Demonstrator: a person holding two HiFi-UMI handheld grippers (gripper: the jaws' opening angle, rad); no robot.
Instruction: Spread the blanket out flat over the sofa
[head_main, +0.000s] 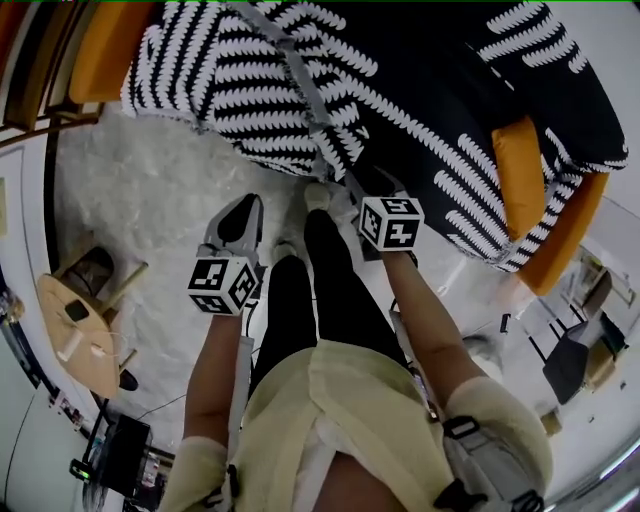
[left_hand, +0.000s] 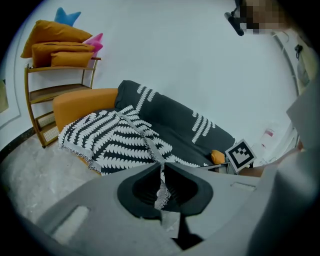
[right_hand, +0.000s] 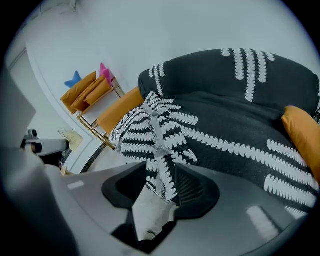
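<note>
The blanket (head_main: 300, 90), black with rows of white leaf shapes, lies over the orange sofa (head_main: 105, 45). It covers the seat and the backrest. It is not flat: a raised fold runs from the far part of the seat toward the near edge, where the person stands. Left of this fold the pattern is dense and the cloth hangs over the front of the seat, its fringe just above the pale floor (head_main: 150, 200). Right of the fold the cloth is mostly dark, with only a few white rows. The sofa's left arm and its right end show bare orange. An orange cushion (head_main: 520, 175) sits on the blanket near the right end.

The left hand-held gripper (left_hand: 161, 172) has its jaws almost together, pinched on a thin fringed strip of the blanket's edge. In the head view this hand-held gripper (head_main: 243, 215) is over the floor, just in front of the sofa.

The right hand-held gripper (right_hand: 160, 170) has its jaws wider apart, clamped on a thick bunched fold of the blanket that fills the gap between them. In the head view it (head_main: 360, 188) is at the near end of the raised fold.

Left of the sofa, against the wall, a wooden shelf (left_hand: 60, 95) carries stacked orange cushions (left_hand: 57, 42).
</note>
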